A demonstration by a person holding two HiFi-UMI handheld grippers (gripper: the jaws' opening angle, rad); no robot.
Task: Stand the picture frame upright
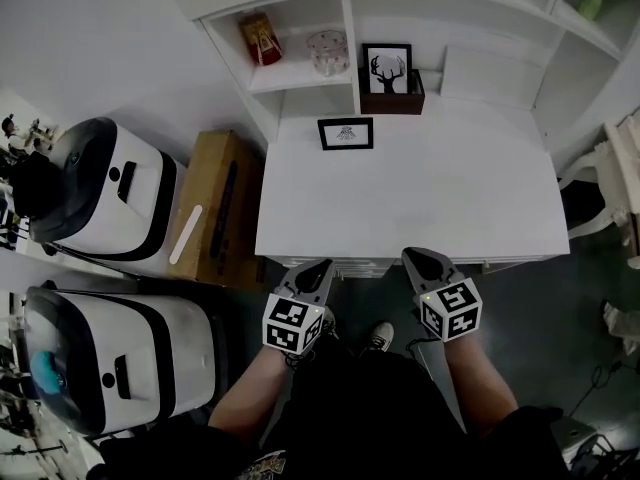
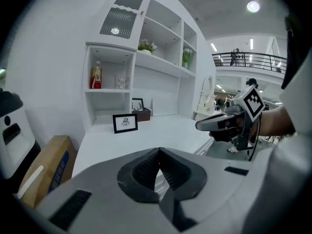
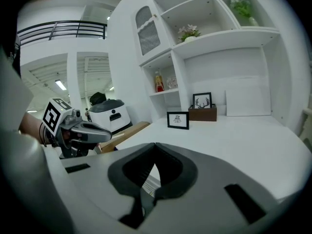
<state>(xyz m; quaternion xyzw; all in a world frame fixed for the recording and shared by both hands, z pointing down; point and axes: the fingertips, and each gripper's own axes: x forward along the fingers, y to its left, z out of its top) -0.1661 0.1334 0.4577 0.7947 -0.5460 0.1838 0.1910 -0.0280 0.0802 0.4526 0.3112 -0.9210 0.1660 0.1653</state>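
Picture frame (image 1: pixel 345 133) is sitting at the far left of the white desk (image 1: pixel 450 198), well apart from both grippers, which are hovering at the desk's near edge. The left gripper (image 1: pixel 318 268) and right gripper (image 1: pixel 420 258) are each showing jaws pressed together, pinching nothing. The picture frame is lying almost straight ahead of the left gripper, so that hand is nearer. Its long side is running left to right, with its face toward the person. In both gripper views it is seemingly standing already. Bare desktop is lying between. Just behind the frame, a brown box (image 1: pixel 392 100) is holding a deer-antler picture (image 1: pixel 387 68), crowding any reach from the back
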